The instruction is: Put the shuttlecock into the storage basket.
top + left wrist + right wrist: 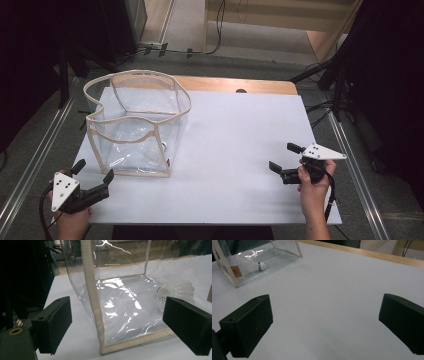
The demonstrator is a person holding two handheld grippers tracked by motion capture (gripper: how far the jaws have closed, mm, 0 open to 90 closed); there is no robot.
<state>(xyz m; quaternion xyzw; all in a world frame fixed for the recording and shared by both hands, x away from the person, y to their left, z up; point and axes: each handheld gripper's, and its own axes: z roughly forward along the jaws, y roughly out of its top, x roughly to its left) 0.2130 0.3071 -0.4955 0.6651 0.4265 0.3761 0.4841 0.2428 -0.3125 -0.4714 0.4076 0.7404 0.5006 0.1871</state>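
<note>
- The clear plastic bag (pixel 136 125), boxy and edged in cream trim, stands upright on the white counter (pixel 240 150), toward its left half.
- A white shuttlecock (pixel 176 291) lies on its side on the bag's floor, near the lower right corner as the high view has it.
- The left gripper (pixel 95 180) hovers just beside the bag's near left corner, jaws spread wide and holding nothing; in the left gripper view the bag's cream corner seam (pixel 93 302) stands between the 2 jaws.
- The right gripper (pixel 285 161) is well apart from the bag, over bare counter on the right, jaws also wide and holding nothing, pointing toward the bag.
- The step in hand looks like the first reach for the bag, likely to steady it or get at the shuttlecock.
- To do it well, the left gripper should close on the stiff cream seam or the top rim (pixel 135 75) rather than the bare film, which is slick and would probably crumple or slip.
- Grip gently and low-force: the bag looks light, so a sideways push before the jaws close could slide or tip it.
- With 1 gripper pinning the bag, the right should come in from above through the open top, since the walls block any side approach to the shuttlecock.
- Take the shuttlecock by its cork head if possible; the skirt looks easy to crush.
</note>
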